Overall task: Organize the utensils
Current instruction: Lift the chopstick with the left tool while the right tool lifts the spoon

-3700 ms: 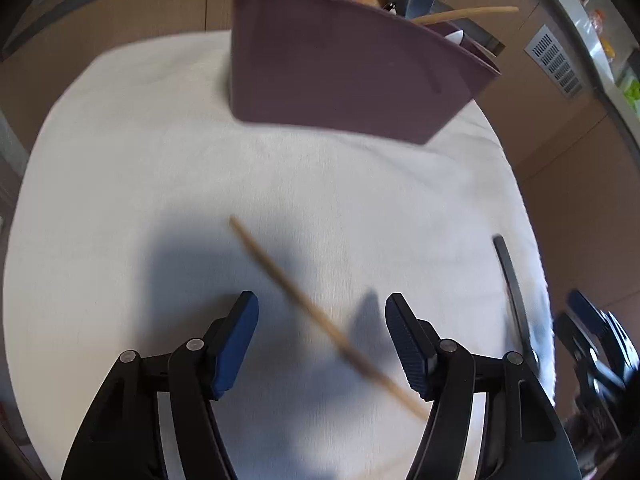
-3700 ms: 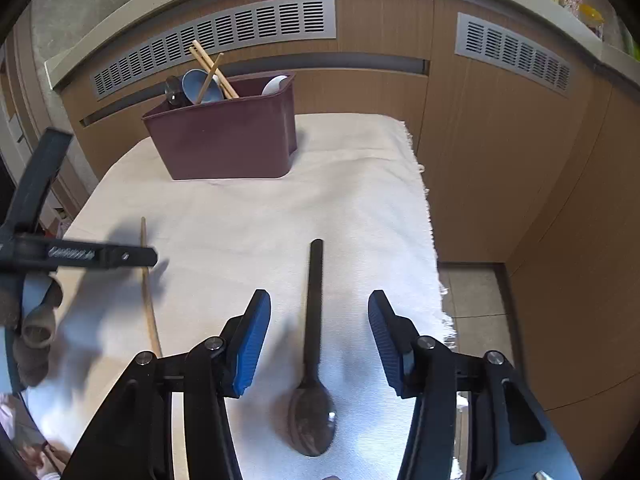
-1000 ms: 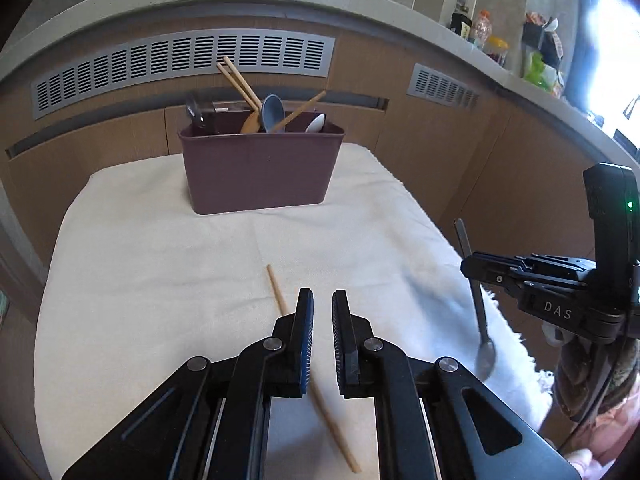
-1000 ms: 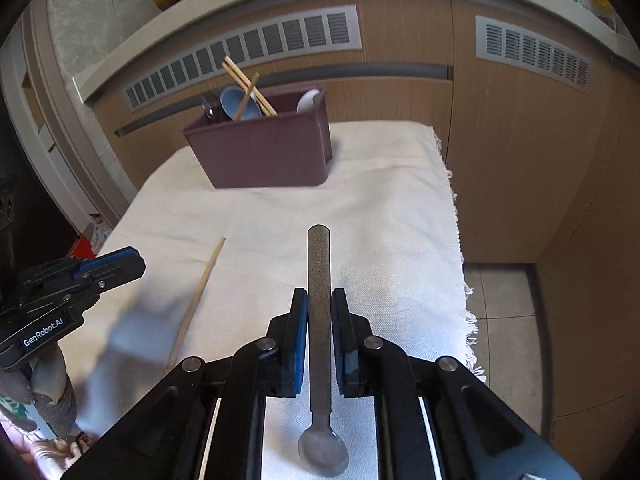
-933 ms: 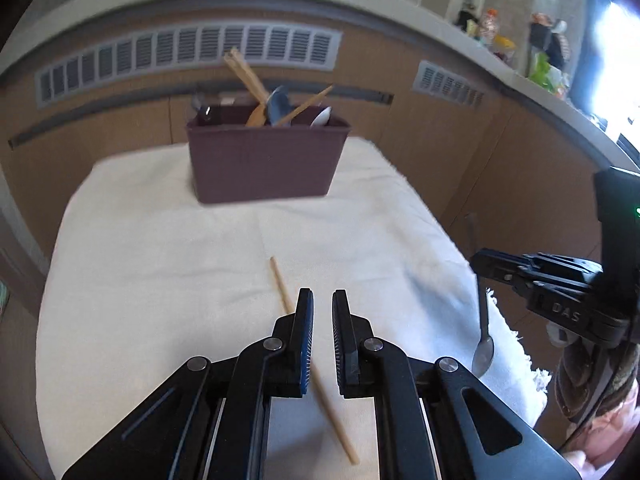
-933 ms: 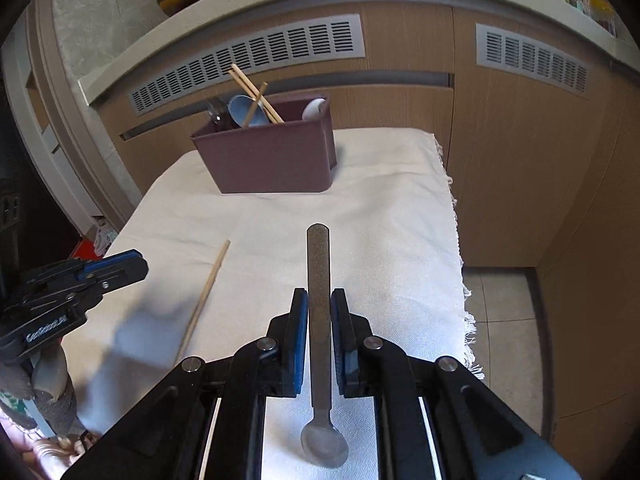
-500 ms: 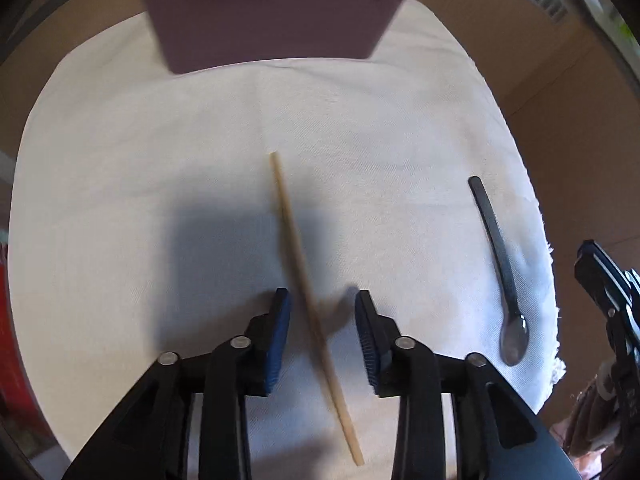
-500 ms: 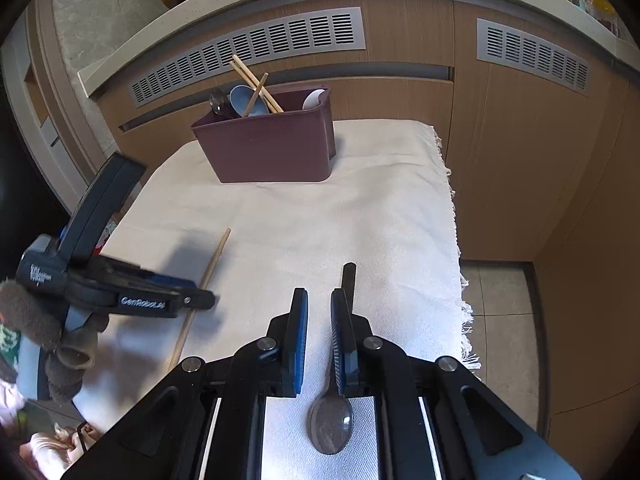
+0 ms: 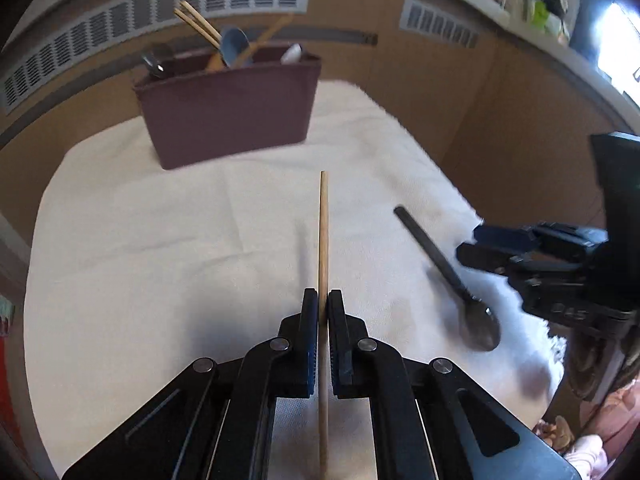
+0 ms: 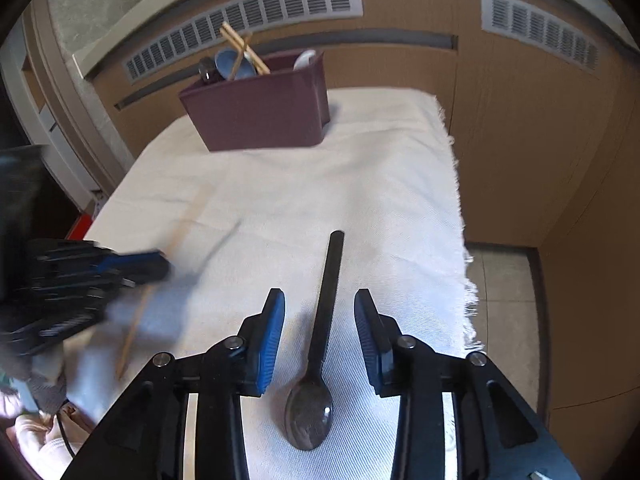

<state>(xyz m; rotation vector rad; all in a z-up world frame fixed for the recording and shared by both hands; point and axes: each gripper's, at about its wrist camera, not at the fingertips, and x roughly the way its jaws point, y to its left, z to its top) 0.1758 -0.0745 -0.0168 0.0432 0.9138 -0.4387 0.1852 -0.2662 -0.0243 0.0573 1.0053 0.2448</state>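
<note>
Wooden chopstick (image 9: pixel 323 236); glossy dark spoon (image 10: pixel 320 344)

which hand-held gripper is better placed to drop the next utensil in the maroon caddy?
Left. The left hand-held gripper is shut on the wooden chopstick, pointing toward the maroon caddy. The right hand-held gripper is opening, its pads clear of the black spoon lying on the white cloth.
</note>
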